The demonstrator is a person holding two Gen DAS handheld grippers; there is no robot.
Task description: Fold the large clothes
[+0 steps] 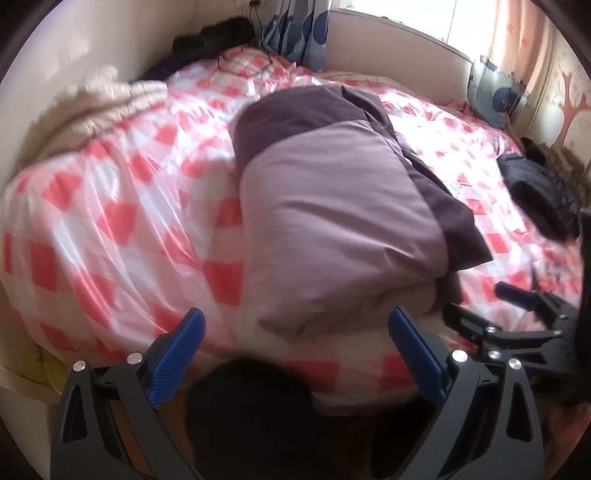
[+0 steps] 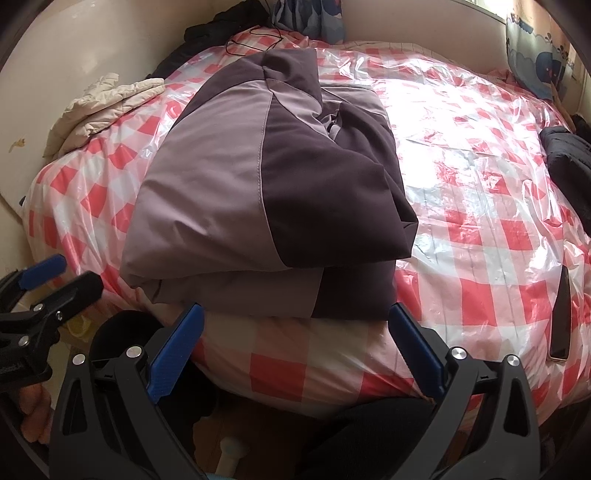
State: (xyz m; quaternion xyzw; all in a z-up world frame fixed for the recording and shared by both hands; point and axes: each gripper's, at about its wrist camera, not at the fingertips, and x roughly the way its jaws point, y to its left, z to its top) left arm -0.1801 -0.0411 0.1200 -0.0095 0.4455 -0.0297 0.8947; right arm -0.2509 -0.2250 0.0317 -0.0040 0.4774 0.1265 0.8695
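Note:
A two-tone jacket, light mauve and dark purple (image 2: 266,192), lies folded into a thick bundle near the front edge of the bed; it also shows in the left wrist view (image 1: 332,221). My left gripper (image 1: 295,321) is open and empty, just short of the bundle's near edge. My right gripper (image 2: 295,317) is open and empty, its jaws spread wide in front of the bundle's near edge. The right gripper shows at the right of the left wrist view (image 1: 517,295); the left gripper shows at the left of the right wrist view (image 2: 55,277).
The bed (image 2: 480,221) has a red-and-white checked cover under clear plastic. A cream quilted garment (image 2: 99,99) lies at the back left. A dark garment (image 2: 569,155) lies at the right edge. A phone (image 2: 559,317) lies at the front right. Blue-patterned curtains (image 1: 295,29) hang behind.

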